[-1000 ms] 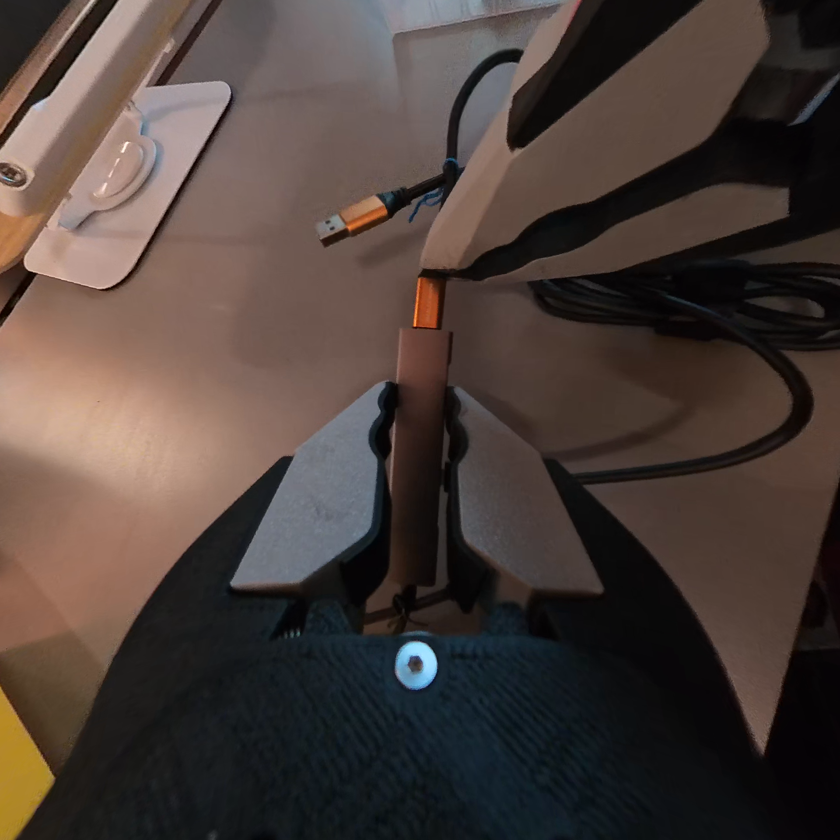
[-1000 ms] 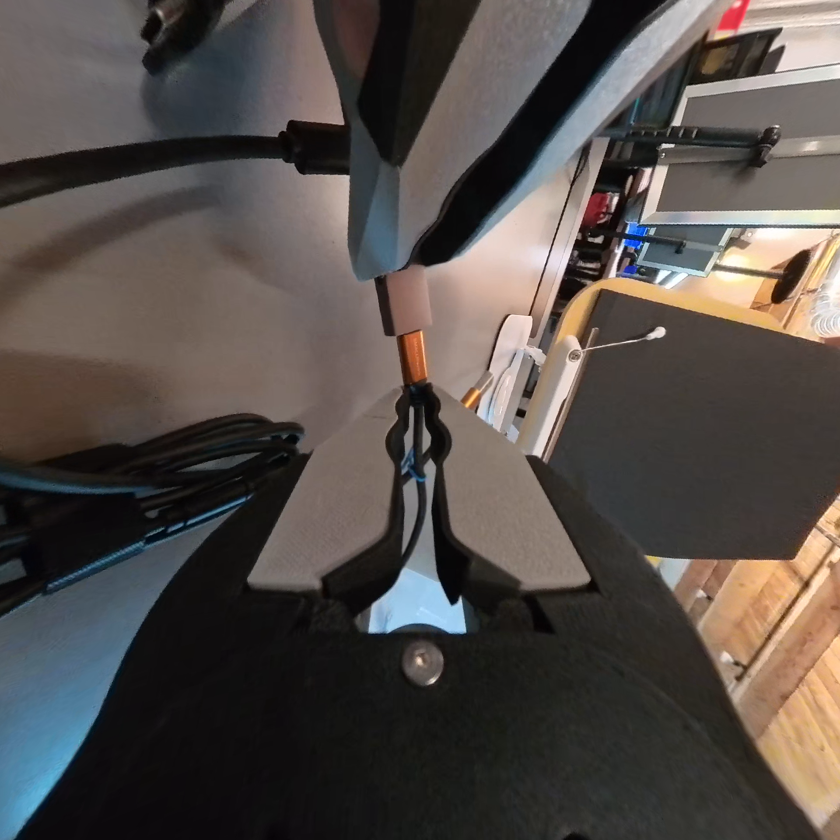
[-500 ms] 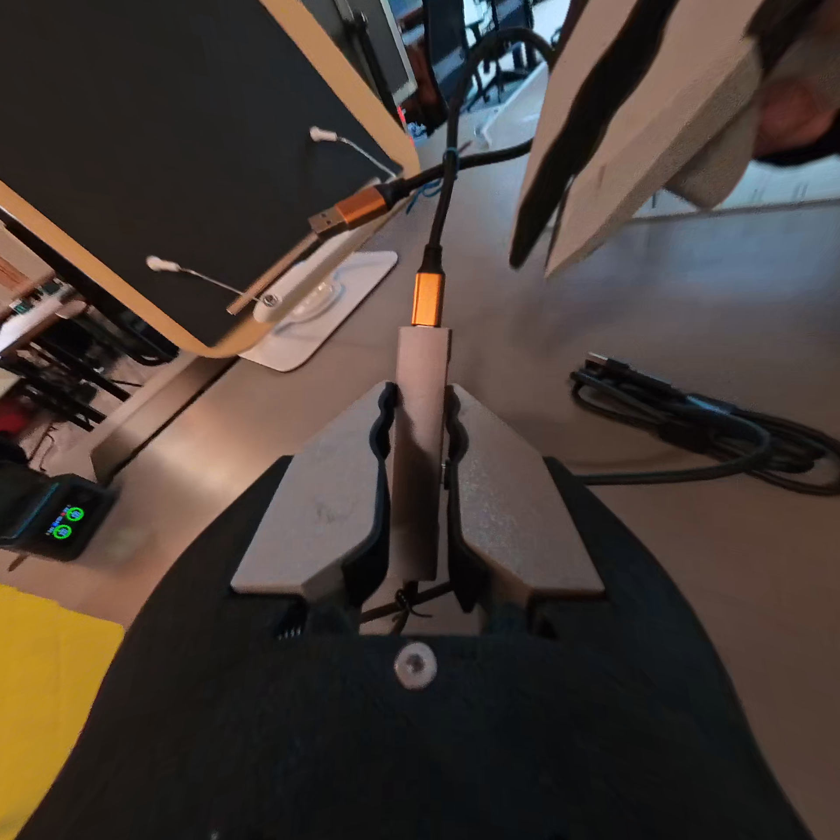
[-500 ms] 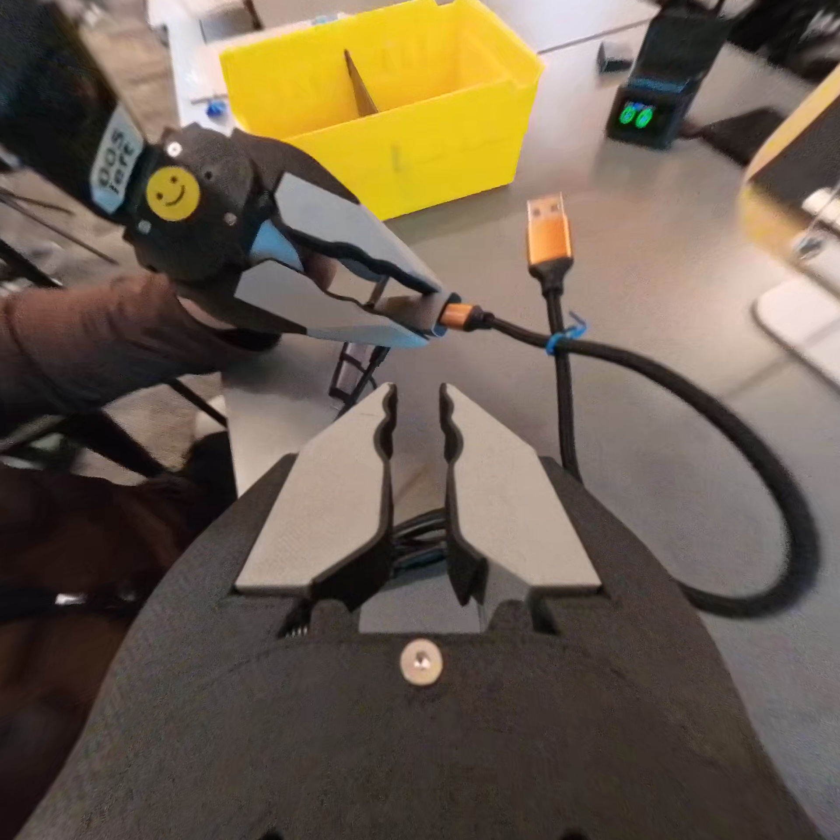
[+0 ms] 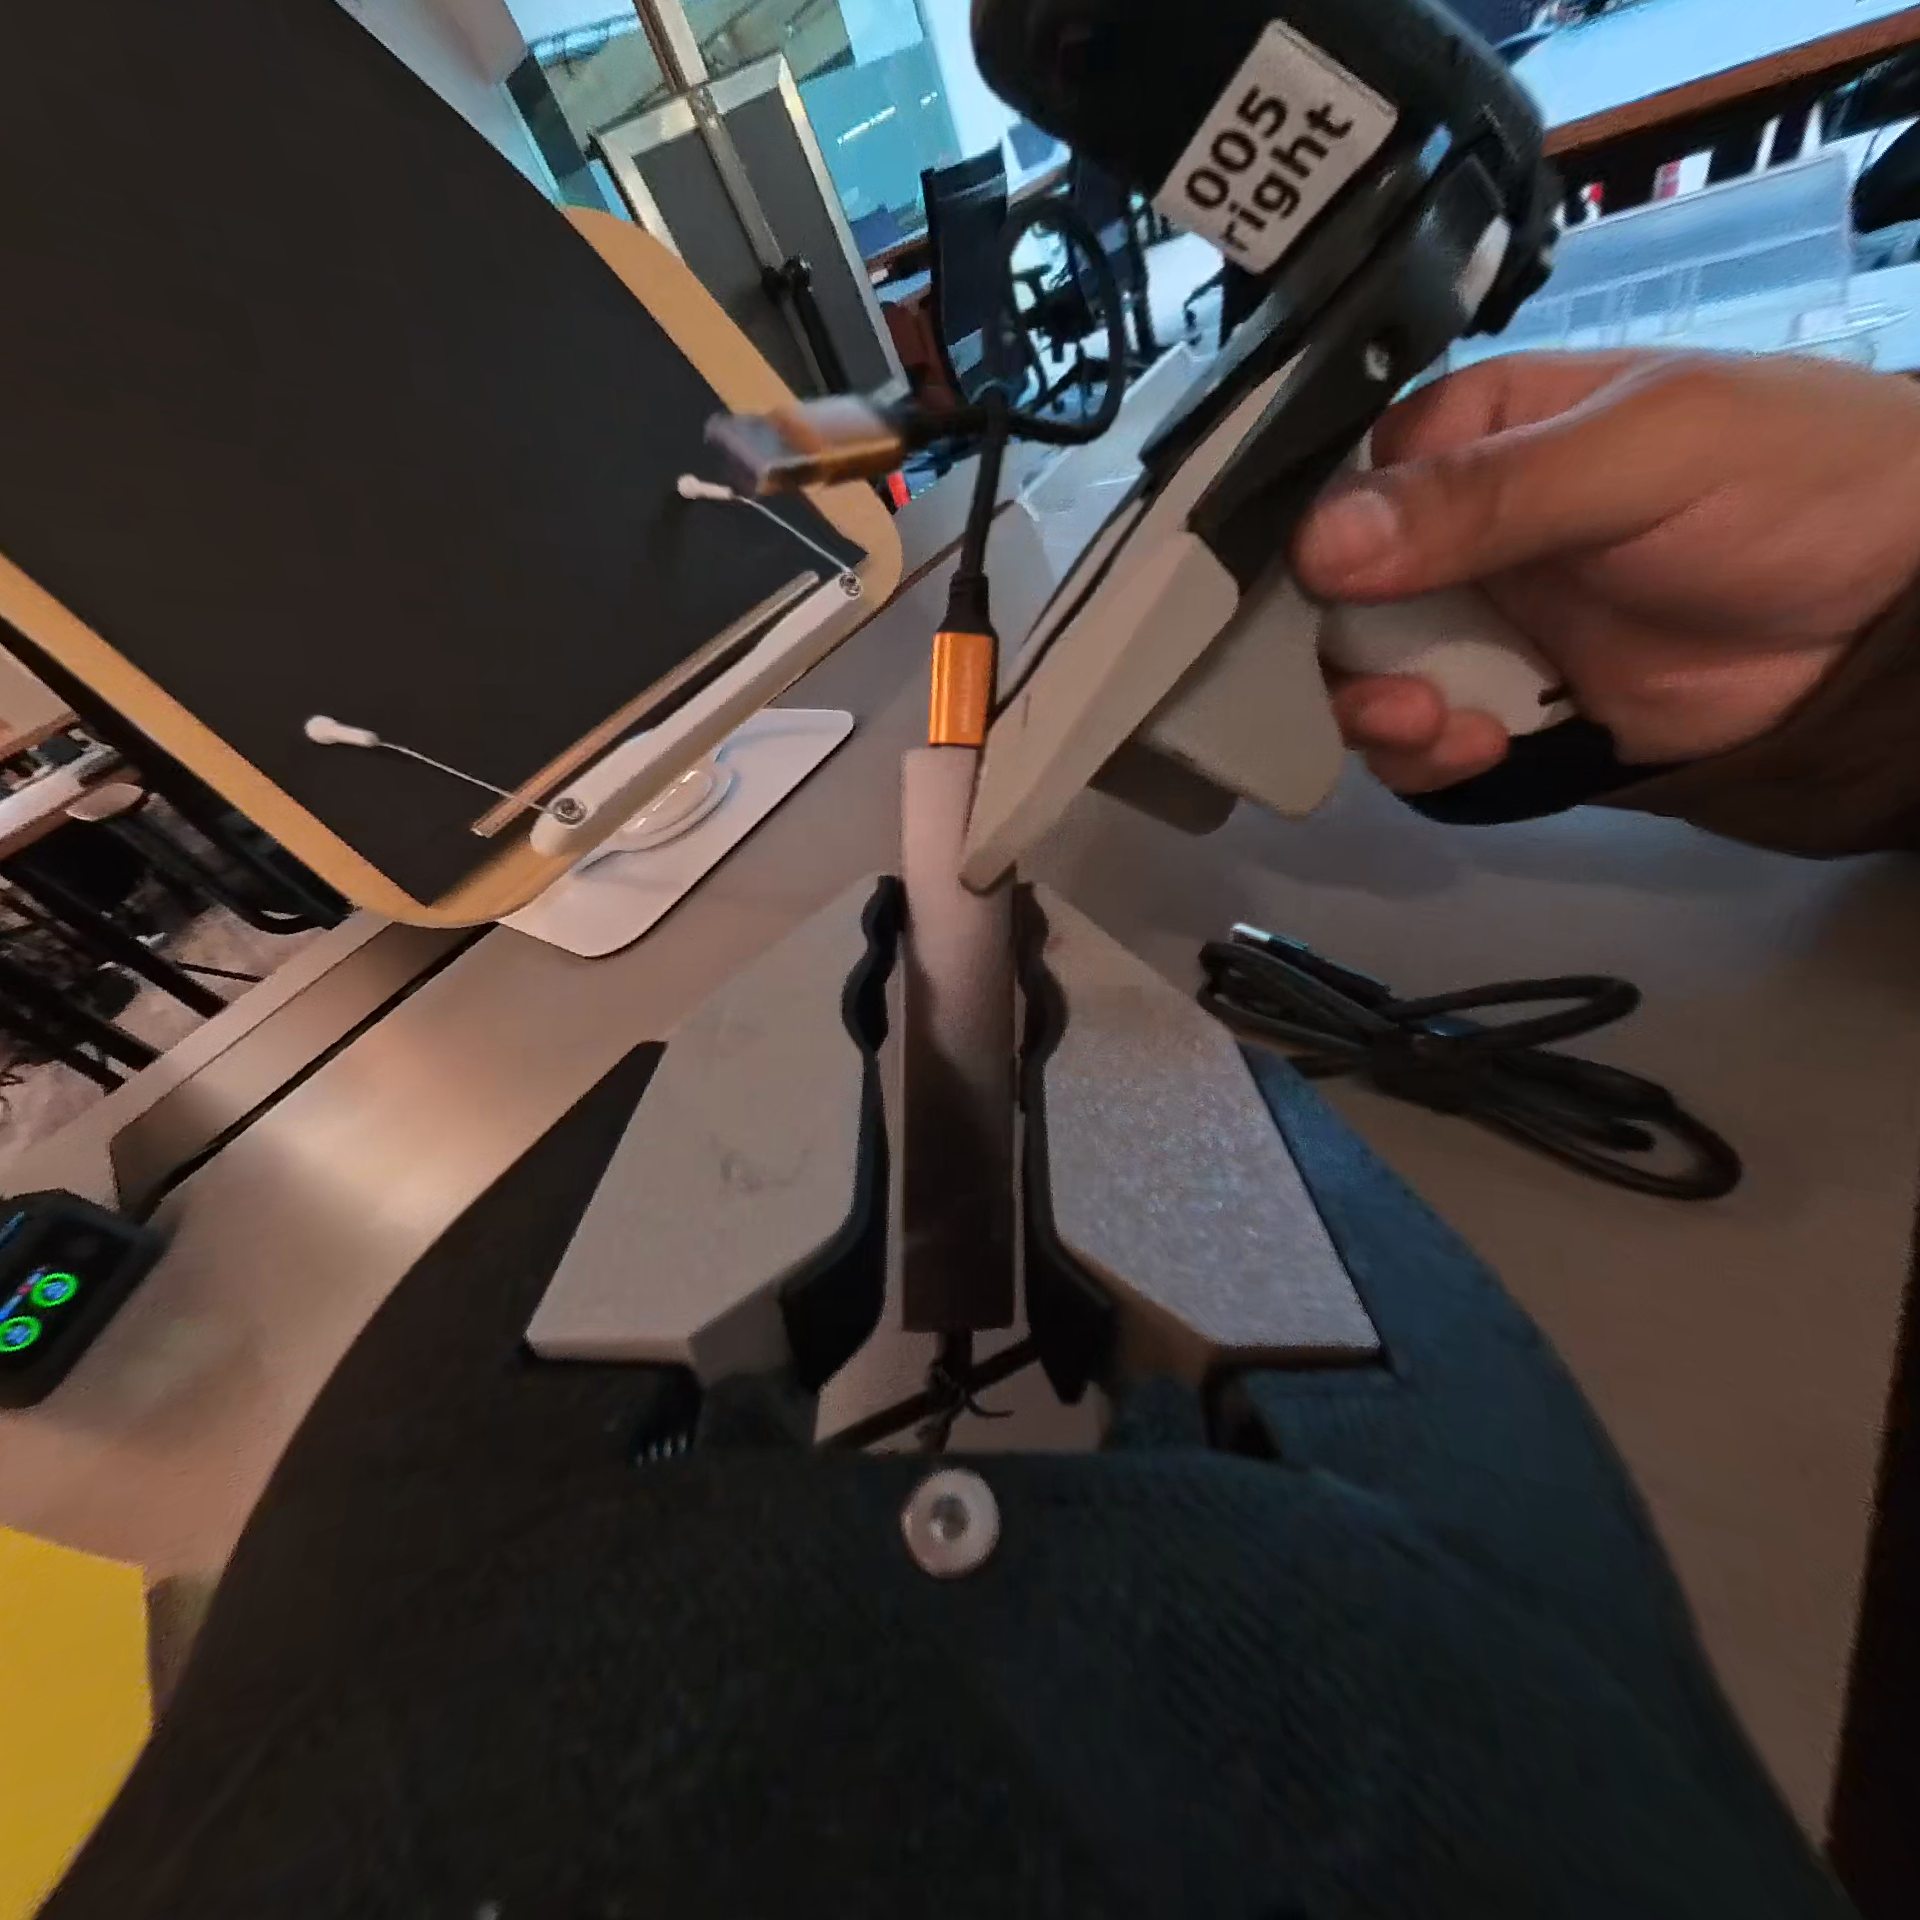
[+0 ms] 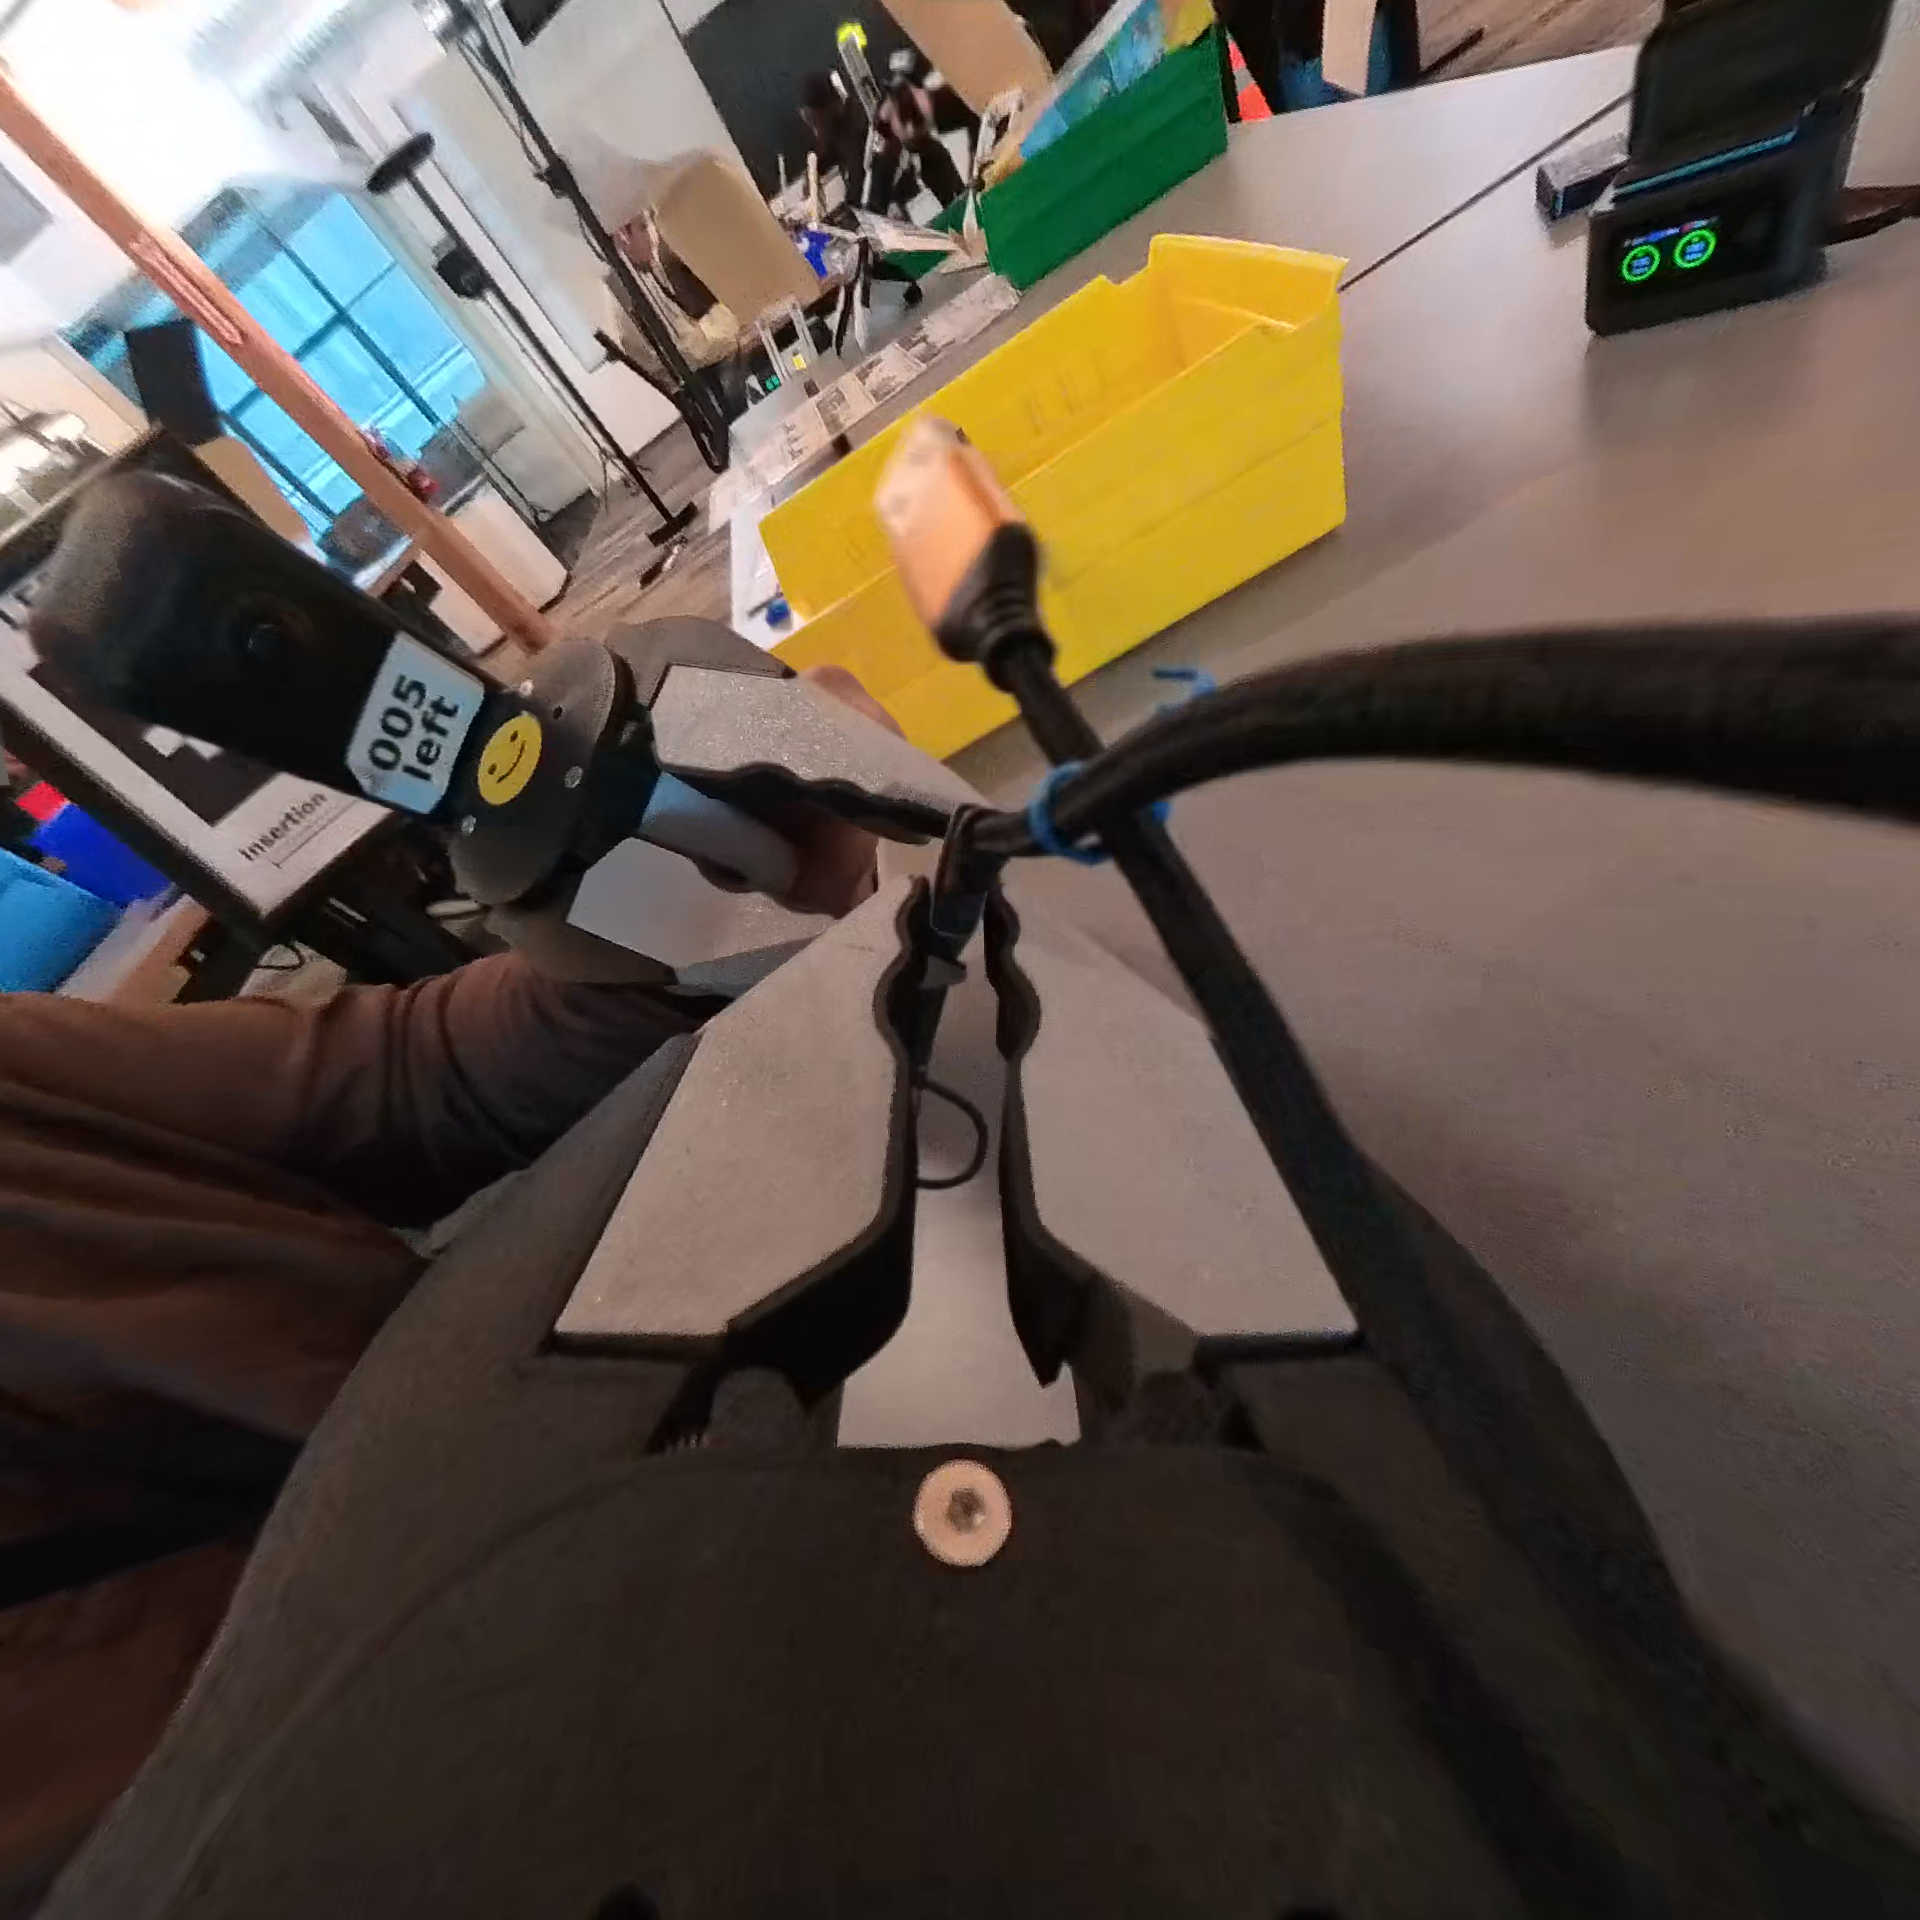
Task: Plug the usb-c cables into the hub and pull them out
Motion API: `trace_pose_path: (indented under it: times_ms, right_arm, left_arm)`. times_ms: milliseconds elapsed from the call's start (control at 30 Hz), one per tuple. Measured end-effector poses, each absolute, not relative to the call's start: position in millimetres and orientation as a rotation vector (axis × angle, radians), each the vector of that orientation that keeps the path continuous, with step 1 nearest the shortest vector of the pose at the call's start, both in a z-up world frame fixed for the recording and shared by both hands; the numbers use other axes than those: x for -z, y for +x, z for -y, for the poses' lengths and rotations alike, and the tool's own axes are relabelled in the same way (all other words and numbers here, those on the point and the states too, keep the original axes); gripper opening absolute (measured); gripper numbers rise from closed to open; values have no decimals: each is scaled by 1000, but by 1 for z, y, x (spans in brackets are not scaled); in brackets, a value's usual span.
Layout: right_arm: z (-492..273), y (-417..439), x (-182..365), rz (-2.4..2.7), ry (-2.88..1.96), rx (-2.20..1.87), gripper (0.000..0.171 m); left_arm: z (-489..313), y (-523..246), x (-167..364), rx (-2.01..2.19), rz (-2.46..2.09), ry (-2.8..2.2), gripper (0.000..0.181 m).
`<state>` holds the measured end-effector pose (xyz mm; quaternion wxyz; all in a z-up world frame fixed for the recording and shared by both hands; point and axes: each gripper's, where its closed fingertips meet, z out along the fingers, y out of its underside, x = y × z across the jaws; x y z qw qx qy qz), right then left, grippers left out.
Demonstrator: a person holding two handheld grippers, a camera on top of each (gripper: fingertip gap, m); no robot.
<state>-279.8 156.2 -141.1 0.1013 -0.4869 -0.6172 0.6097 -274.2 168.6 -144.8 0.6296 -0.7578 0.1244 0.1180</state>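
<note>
**A:** Left gripper (image 5: 956,914) first. Its fingers are clamped on the hub (image 5: 956,1039), a slim grey stick held lengthwise between them with its far end poking out past the tips.

**B:** And there's a cable in it. The orange plug (image 5: 961,691) sits seated in that far end, its thin black cable (image 5: 982,499) rising straight up behind.

**A:** The second plug (image 5: 805,457), the wider gold one, hangs loose in the air, up and to the left, blurred. It's in nothing.

**B:** Look at the right gripper (image 5: 987,862) from this side: a hand (image 5: 1621,582) around its handle, one grey fingertip down against the hub's right edge, just past the left gripper's tips.

**A:** Switch to its own camera. The right gripper (image 6: 956,914) has its fingers spread a little, with a clear gap between them. A thin black cord (image 6: 935,997) runs through the gap, but I can't see the fingers pressing on it.

**B:** Agreed, nothing pinched. Beyond the tips, the left gripper (image 6: 914,821) comes in from the left, a brown sleeve (image 6: 312,1091) behind it.

**A:** The thick braided cable (image 6: 1558,717) arches off to the right, with a blue tie (image 6: 1060,821) binding the thinner leads to it near the tips.

**B:** The loose plug (image 6: 935,509) sticks up in front of the yellow bin (image 6: 1195,468) on the grey table (image 6: 1558,1039).

**A:** A small black device with green lit rings (image 6: 1704,249) is at far right. In the left view a coil of black cable (image 5: 1455,1049) lies on the table.
</note>
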Motion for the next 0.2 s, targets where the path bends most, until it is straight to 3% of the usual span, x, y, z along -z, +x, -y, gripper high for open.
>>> trace_pose_path:
  times_ms: [200]
  right_arm:
    - [-178, -276, 108, 1729, -1399, -1508, 5]
  left_arm:
    - [-145, -280, 113, -305, -275, -1702, 29]
